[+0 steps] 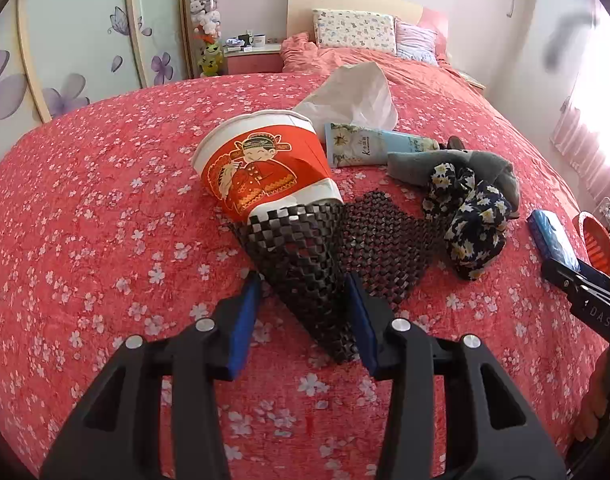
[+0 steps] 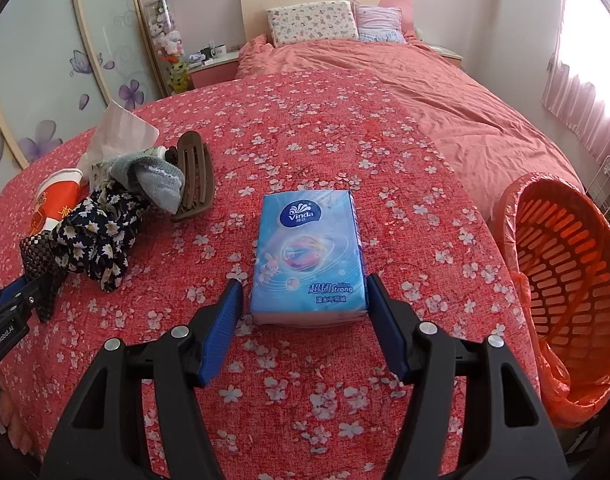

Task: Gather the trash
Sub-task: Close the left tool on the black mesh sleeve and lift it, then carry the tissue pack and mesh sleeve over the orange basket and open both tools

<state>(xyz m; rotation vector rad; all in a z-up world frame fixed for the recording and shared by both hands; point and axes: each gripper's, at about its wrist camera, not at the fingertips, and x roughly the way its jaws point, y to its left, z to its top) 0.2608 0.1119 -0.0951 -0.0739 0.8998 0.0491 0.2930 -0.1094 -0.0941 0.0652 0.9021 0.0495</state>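
Observation:
A red and white paper cup [image 1: 261,164] lies on its side on the bed, its base tucked into a black mesh mat [image 1: 305,268]. My left gripper [image 1: 305,292] is open, its blue pads on either side of the mat's rolled end. My right gripper [image 2: 301,292] is open around the near end of a blue Vinda tissue pack [image 2: 309,256]. An orange bin [image 2: 561,276] with an orange bag liner stands at the bed's right edge. A crumpled white tissue [image 1: 353,96] lies behind the cup.
A lotion tube [image 1: 369,144], a grey sock [image 1: 457,168] and a dark floral cloth [image 1: 469,224] lie right of the cup. A brown slatted soap dish [image 2: 195,178] rests by them. Pillows [image 2: 313,22] lie at the far headboard. The flowered red bedspread [image 2: 325,140] covers the bed.

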